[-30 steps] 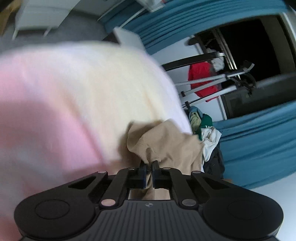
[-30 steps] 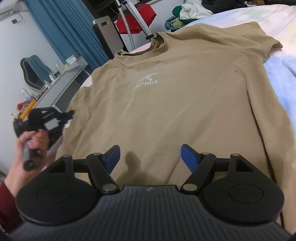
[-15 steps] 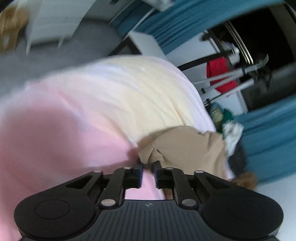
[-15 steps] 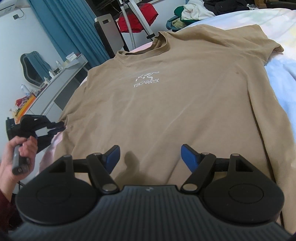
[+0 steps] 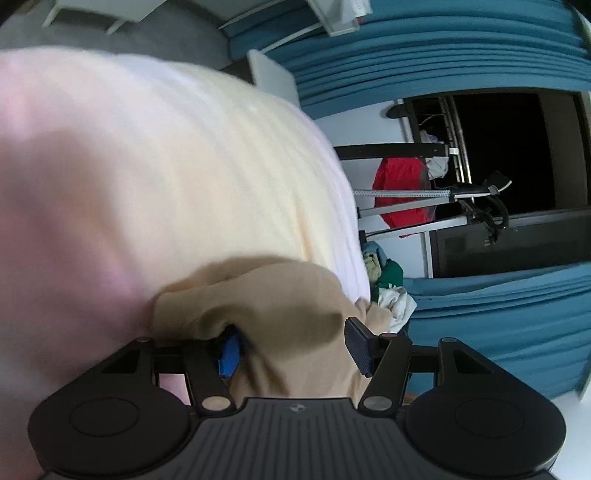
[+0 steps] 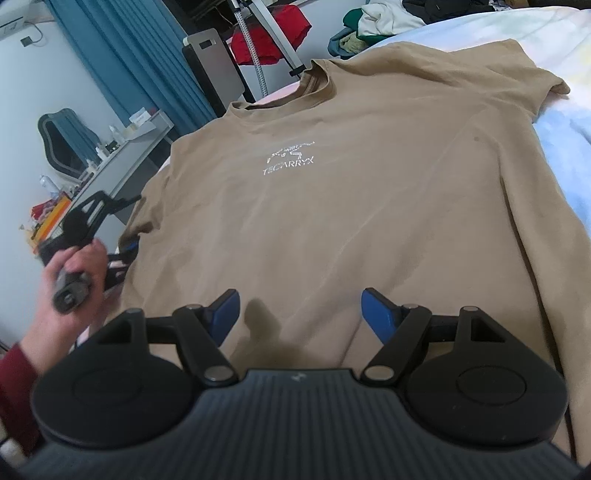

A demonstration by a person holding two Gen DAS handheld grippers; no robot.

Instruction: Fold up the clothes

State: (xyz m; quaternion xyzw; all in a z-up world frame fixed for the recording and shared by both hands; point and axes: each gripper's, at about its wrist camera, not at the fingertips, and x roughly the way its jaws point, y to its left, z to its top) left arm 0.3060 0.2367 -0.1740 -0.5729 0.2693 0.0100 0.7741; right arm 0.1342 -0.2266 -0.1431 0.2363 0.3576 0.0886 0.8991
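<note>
A tan T-shirt (image 6: 351,206) with a white chest logo lies spread face up on the bed, collar at the far end. My right gripper (image 6: 300,314) is open and empty, hovering just over the shirt's lower part. My left gripper (image 5: 291,347) is open at the shirt's left sleeve (image 5: 266,306); the tan cloth bulges between the spread fingers and drapes over the left pad. In the right wrist view the left gripper (image 6: 110,236) sits at the shirt's left edge, held by a hand.
A pastel pink, cream and blue bedcover (image 5: 147,166) lies under the shirt. A clothes pile (image 6: 380,22) sits past the bed's far end. A metal stand with a red garment (image 5: 402,195), blue curtains (image 6: 122,59) and a cluttered desk (image 6: 122,155) surround the bed.
My left gripper was shut on the tan sleeve and has opened; the cloth now lies loose between its fingers. My right gripper stayed open over the shirt.
</note>
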